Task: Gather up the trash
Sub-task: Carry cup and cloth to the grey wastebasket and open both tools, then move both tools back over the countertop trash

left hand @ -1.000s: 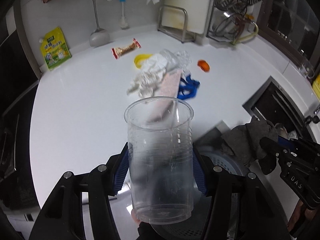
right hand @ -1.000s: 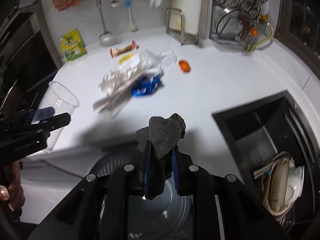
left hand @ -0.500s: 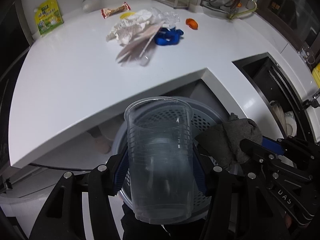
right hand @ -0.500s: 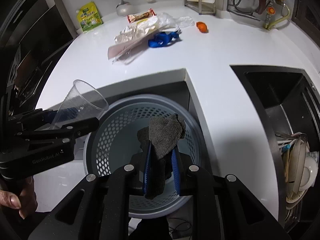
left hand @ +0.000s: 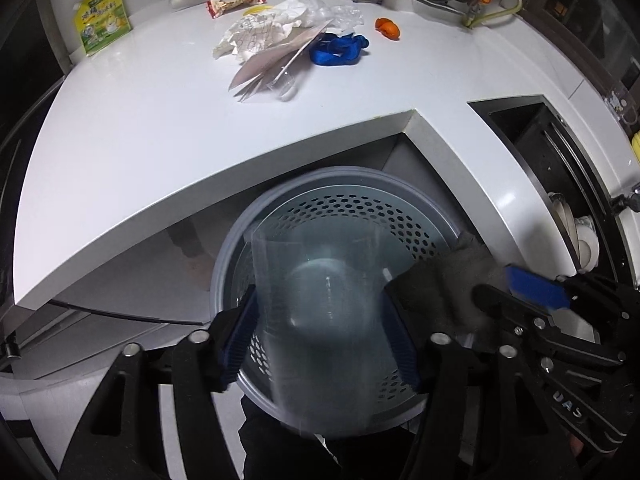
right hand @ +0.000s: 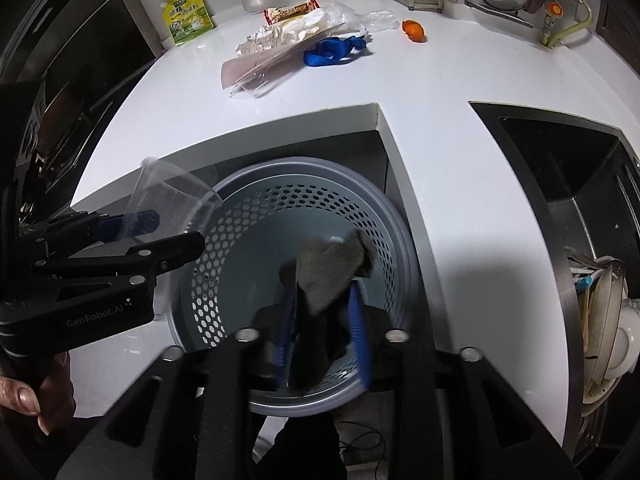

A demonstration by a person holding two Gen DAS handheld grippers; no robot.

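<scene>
My left gripper [left hand: 320, 340] is shut on a clear plastic cup [left hand: 320, 312] and holds it over the grey perforated bin [left hand: 340, 216]. The cup also shows at the left of the right wrist view [right hand: 176, 204], above the bin's left rim [right hand: 256, 184]. My right gripper [right hand: 324, 336] holds a dark grey rag [right hand: 328, 268] over the bin's middle; its jaws look wider apart and the rag is blurred. The rag shows at the right of the left wrist view [left hand: 440, 288].
On the white counter [left hand: 140, 120] lie crumpled paper [left hand: 260, 32], a pink sheet, a blue strap [left hand: 336, 50], an orange scrap [left hand: 388, 28], a snack bar wrapper [left hand: 236, 2] and a green pouch [left hand: 102, 20]. A sink [right hand: 560, 184] with dishes is at the right.
Both grippers have moved back from the counter to above the bin. The right jaws have spread a little and the rag has shifted between them.
</scene>
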